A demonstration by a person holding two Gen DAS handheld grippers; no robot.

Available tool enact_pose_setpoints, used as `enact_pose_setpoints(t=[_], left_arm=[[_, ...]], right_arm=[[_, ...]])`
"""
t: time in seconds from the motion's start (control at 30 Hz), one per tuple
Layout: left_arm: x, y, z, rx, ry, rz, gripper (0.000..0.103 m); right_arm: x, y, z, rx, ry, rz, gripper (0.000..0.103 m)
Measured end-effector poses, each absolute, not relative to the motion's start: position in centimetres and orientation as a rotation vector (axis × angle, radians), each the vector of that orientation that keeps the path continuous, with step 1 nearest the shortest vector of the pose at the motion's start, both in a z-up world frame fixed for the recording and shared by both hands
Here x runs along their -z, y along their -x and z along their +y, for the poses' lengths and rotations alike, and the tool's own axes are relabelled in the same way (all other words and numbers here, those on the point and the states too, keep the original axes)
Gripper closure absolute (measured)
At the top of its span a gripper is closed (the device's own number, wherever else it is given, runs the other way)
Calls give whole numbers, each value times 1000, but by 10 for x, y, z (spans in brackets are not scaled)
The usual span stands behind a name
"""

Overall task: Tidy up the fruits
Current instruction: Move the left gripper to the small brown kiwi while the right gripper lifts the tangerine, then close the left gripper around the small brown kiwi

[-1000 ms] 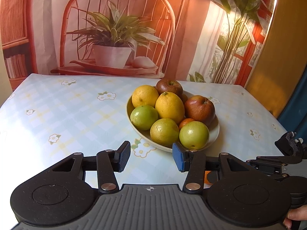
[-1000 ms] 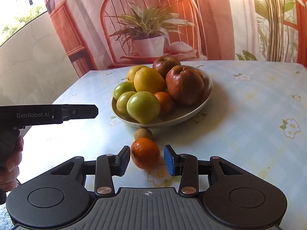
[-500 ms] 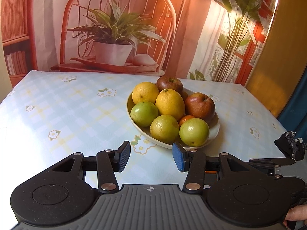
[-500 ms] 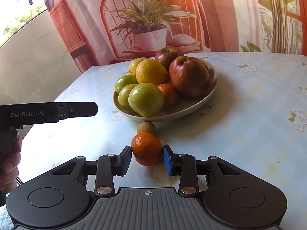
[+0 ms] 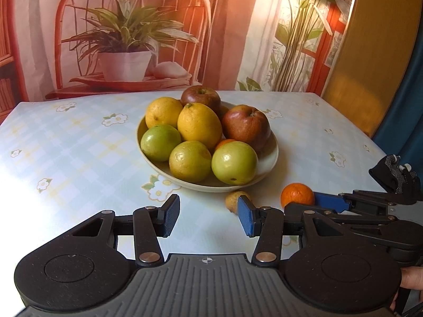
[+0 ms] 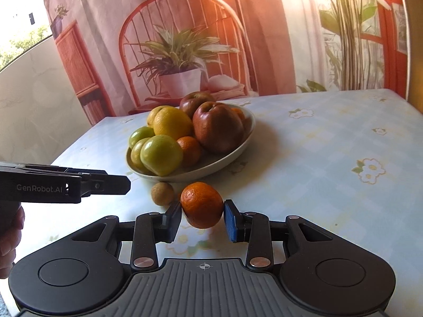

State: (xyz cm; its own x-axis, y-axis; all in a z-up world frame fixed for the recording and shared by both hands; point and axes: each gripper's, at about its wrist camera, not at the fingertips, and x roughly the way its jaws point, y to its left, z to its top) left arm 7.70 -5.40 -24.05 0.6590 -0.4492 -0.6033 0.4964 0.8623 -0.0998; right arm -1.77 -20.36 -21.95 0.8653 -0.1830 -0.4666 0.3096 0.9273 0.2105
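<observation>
Orange little mandarin (image 6: 202, 204) sits pinched between the pads of the right gripper (image 6: 203, 218), just in front of the bowl (image 6: 239, 149), and whether it's off the counter (image 6: 330, 158) I can't tell. A small brownish fruit (image 6: 162, 193) lies on the cloth right beside it. The bowl is piled with red apples (image 6: 218, 126), yellow citrus (image 6: 171, 122) and green fruits (image 6: 161, 154). The left gripper (image 5: 208, 218) hangs partly open over the counter near the bowl, nothing between its pads. A printed plant backdrop (image 5: 127, 39) hangs behind.
</observation>
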Motion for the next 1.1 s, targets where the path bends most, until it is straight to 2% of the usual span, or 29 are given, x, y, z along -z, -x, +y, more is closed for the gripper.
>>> enact_pose_setpoints(t=[0.5, 0.7, 0.77, 1.1], left_arm=[[260, -87, -93, 549, -108, 729, 55], [262, -94, -99, 534, -93, 740, 61], [264, -95, -102, 524, -105, 743, 72], [260, -81, -92, 497, -99, 711, 73]], right_arm=[[229, 36, -222, 311, -272, 358, 71], [229, 36, -221, 297, -277, 360, 71], [229, 36, -221, 297, -279, 359, 71], [230, 37, -221, 288, -294, 348, 71]])
